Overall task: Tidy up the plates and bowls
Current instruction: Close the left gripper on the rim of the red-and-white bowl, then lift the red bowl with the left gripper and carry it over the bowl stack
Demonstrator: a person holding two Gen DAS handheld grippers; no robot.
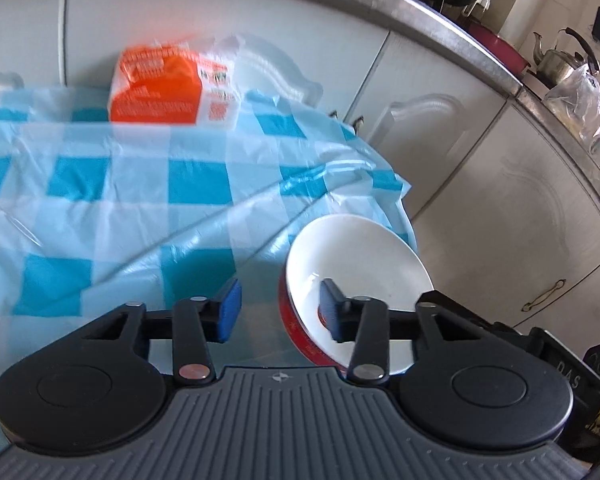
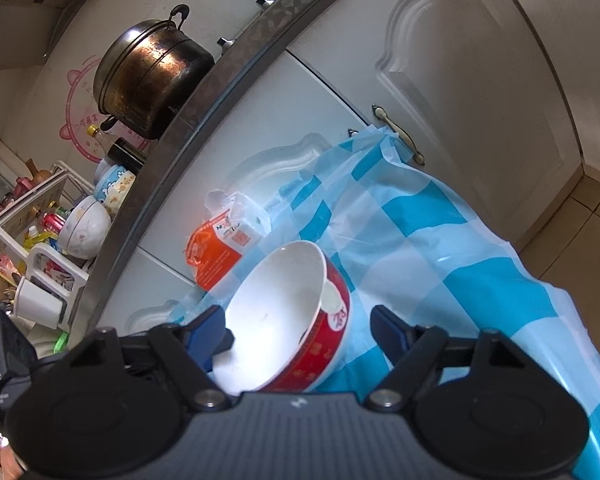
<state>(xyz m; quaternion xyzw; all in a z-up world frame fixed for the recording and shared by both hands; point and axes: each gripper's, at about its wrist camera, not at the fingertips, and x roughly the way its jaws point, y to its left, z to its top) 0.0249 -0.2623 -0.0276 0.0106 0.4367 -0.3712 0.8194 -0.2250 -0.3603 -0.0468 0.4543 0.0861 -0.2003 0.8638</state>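
A bowl, red outside and white inside (image 1: 356,264), sits tilted at the right edge of a table under a blue-and-white checked cloth (image 1: 140,184). My left gripper (image 1: 280,308) is open; its right finger (image 1: 330,306) reaches inside the bowl and its left finger (image 1: 230,308) stays outside the rim. In the right wrist view the same bowl (image 2: 284,304) lies between the spread fingers of my right gripper (image 2: 300,332), which is open. The right gripper's left finger (image 2: 206,330) is at the bowl's inner side; its right finger (image 2: 388,330) stands apart from the red wall.
An orange-and-white packet (image 1: 164,88) lies at the far side of the table, also in the right wrist view (image 2: 220,248). White cabinet doors (image 1: 480,184) stand close behind. The counter above holds a big metal pot (image 2: 148,80), stacked bowls (image 2: 88,224), a kettle (image 1: 560,60) and a pan.
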